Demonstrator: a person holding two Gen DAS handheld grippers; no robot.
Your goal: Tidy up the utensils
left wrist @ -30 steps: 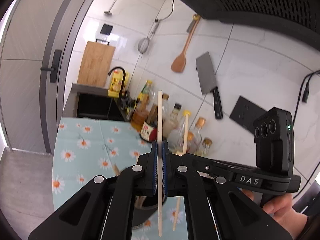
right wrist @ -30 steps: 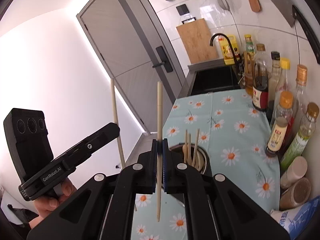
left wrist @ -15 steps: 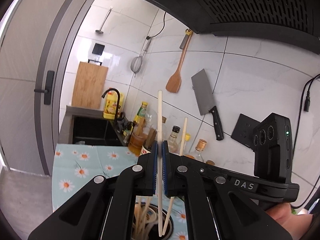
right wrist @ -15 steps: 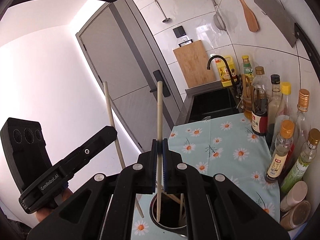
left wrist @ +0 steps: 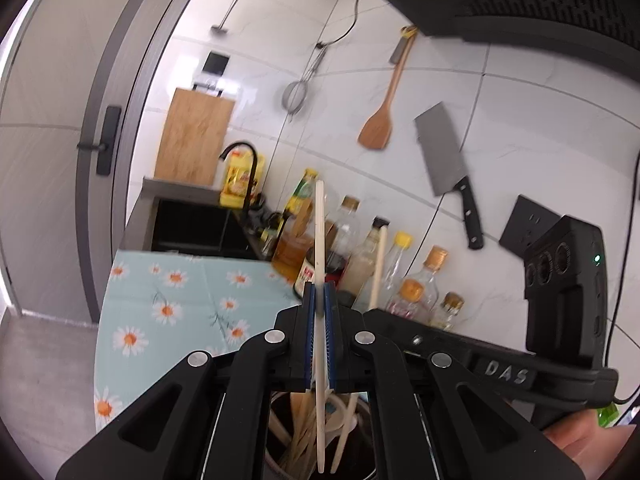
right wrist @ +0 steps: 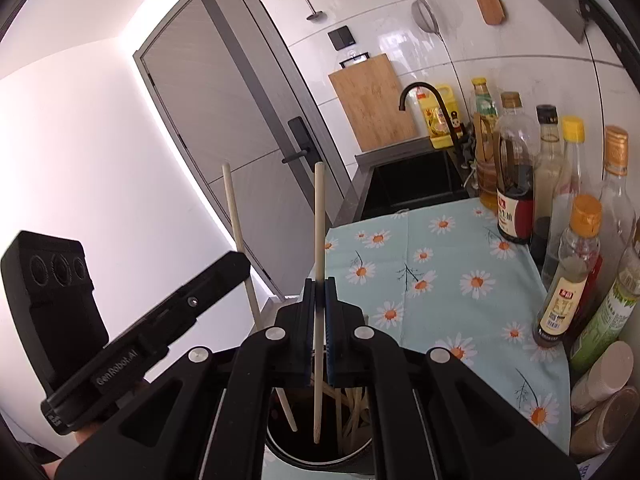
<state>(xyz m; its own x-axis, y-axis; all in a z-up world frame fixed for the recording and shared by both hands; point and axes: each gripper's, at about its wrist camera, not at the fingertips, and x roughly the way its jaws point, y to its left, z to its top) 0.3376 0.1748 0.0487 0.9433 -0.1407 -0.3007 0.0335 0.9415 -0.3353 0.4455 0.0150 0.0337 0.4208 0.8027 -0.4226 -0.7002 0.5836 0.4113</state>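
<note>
Two pale upright chopsticks (right wrist: pixel 319 240) dip into a seemingly dark holder (right wrist: pixel 304 454).

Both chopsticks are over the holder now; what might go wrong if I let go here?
1. The dark round utensil holder is already crowded, so the pale wooden chopstick in the right tongs may snag on the sticks inside.
2. The chopstick in the left tongs has its tip near the other one; dropped together, they could knock and tip over the rim.

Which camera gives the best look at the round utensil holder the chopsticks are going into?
The right wrist view: the holder shows its open rim, dark inside and utensils, with both held chopsticks' lower ends dipping in. The left wrist view shows only a blurred slice of it between the left gripper's arms.
</note>
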